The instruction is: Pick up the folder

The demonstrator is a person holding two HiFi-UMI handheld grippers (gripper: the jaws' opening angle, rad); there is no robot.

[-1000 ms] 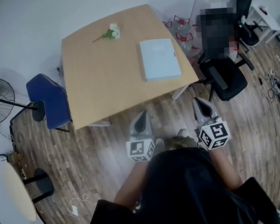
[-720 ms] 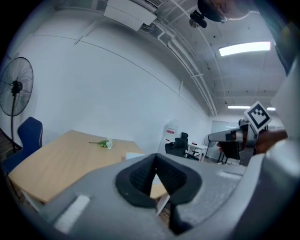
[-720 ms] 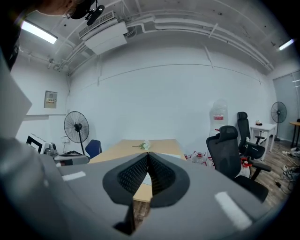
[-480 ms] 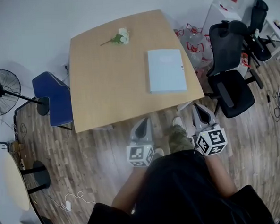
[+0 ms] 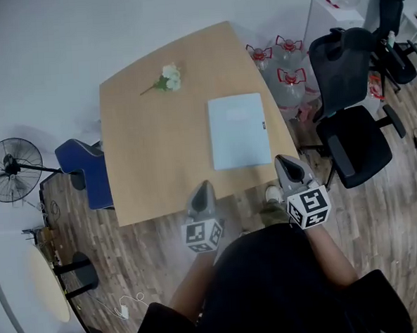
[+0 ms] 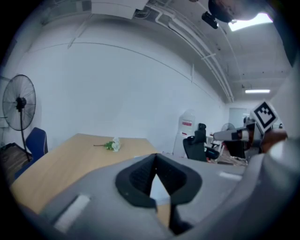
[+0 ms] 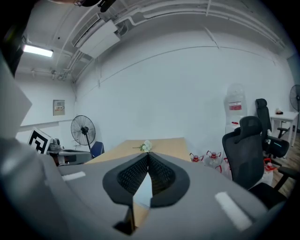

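A pale blue folder [image 5: 239, 131] lies flat on the wooden counter [image 5: 158, 151], toward its near right corner. A person's left claw [image 5: 201, 189] and right claw [image 5: 286, 163] hover at the near edge, both pinched fully together and empty. A flower sprig [image 5: 165, 79] rests at the far side, and water jugs [image 5: 287, 73], their fill unclear, stand on the floor beside it

A tan table [image 5: 152, 159] stands on wood-plank floor [image 5: 151, 257] between a blue chair [image 5: 93, 176] and black office chairs [image 5: 351, 139], white wall [image 5: 47, 59] behind.
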